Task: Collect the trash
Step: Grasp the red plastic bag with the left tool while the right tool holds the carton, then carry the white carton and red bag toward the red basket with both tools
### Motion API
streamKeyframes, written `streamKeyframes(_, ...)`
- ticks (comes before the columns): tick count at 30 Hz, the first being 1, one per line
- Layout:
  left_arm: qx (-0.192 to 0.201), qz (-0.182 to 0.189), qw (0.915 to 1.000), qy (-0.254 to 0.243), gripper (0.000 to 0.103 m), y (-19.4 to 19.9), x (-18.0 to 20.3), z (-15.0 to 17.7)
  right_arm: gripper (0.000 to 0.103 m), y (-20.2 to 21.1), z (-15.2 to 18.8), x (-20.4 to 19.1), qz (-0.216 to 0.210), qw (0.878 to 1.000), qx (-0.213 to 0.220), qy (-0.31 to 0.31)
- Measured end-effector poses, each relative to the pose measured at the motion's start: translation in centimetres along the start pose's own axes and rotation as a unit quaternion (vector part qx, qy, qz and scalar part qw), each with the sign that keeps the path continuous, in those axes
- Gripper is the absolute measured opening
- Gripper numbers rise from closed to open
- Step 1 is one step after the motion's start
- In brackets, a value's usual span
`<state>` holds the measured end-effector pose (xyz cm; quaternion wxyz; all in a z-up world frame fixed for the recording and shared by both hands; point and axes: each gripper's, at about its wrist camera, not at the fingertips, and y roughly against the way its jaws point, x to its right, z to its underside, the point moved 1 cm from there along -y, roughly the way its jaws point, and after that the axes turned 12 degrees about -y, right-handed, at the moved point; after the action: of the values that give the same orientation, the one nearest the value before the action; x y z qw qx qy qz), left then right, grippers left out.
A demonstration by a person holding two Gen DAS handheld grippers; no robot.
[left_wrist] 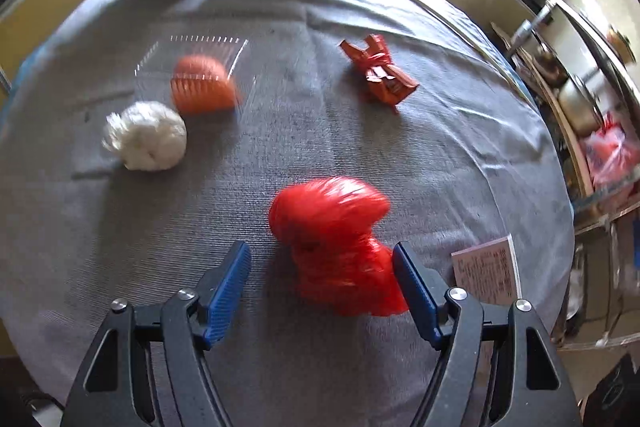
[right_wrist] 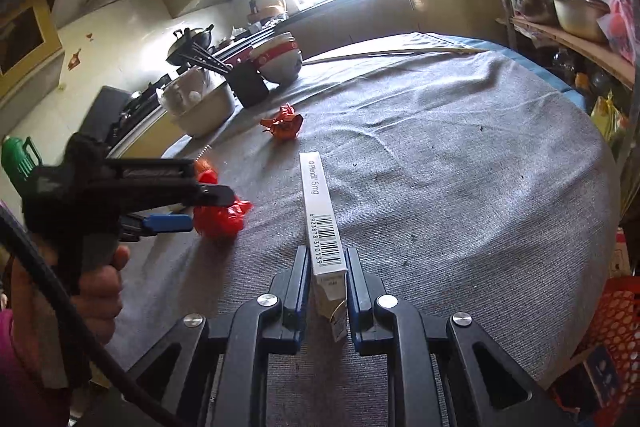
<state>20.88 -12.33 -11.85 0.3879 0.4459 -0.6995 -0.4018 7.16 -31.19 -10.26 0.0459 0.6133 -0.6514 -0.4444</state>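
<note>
While the right tool (right_wrist: 329,287) pinches one box (right_wrist: 323,223), the left tool (left_wrist: 322,291) straddles one red bag (left_wrist: 336,247), spread.

The left wrist view looks steeply down from close above the red plastic bag (left_wrist: 336,251) on the grey surface (left_wrist: 440,163). The right wrist view looks more shallowly across the surface (right_wrist: 460,179) toward the window, with the bag (right_wrist: 220,219) at its left. Both views share the bag, the crumpled red wrapper (left_wrist: 380,75) (right_wrist: 282,123) beyond it, and the bowls farther back.
</note>
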Motion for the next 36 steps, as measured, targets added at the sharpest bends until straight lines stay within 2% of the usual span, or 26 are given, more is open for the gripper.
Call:
streamKeyframes(1,-0.001,0.002,1.0000,0.006,0.067,-0.3,-0.1,0.1,0.018,0.0,0.0,0.0,0.000,1.000,-0.002,0.001)
streamKeyframes(4,0.010,-0.003,0.9999,0.000,0.044,0.0,0.0,0.2,0.018,-0.2,-0.2,-0.1,0.001,1.000,-0.004,0.001)
streamKeyframes(5,0.009,0.002,1.0000,0.003,0.043,0.0,-0.1,0.3,0.018,-0.3,-0.2,-0.2,0.001,1.000,-0.007,0.001)
streamKeyframes(12,0.014,0.007,0.9998,0.007,0.042,1.5,-1.0,1.8,0.017,0.3,0.0,-0.9,0.002,1.000,-0.002,0.004)
streamKeyframes(16,0.029,-0.024,0.9991,-0.022,0.042,3.9,-0.8,3.4,0.017,1.6,0.4,-1.8,-0.001,1.000,0.008,0.015)
streamKeyframes(24,0.061,-0.060,0.9942,-0.065,0.042,8.4,-0.4,7.2,0.017,4.9,2.4,-3.5,-0.002,0.999,0.022,0.045)
streamKeyframes(29,0.081,-0.087,0.9896,-0.082,0.042,11.0,0.1,9.4,0.017,7.5,4.2,-4.4,0.005,0.997,0.032,0.074)
streamKeyframes(36,0.120,-0.119,0.9799,-0.106,0.042,14.8,1.7,11.4,0.017,10.8,5.6,-4.8,0.004,0.996,0.045,0.081)
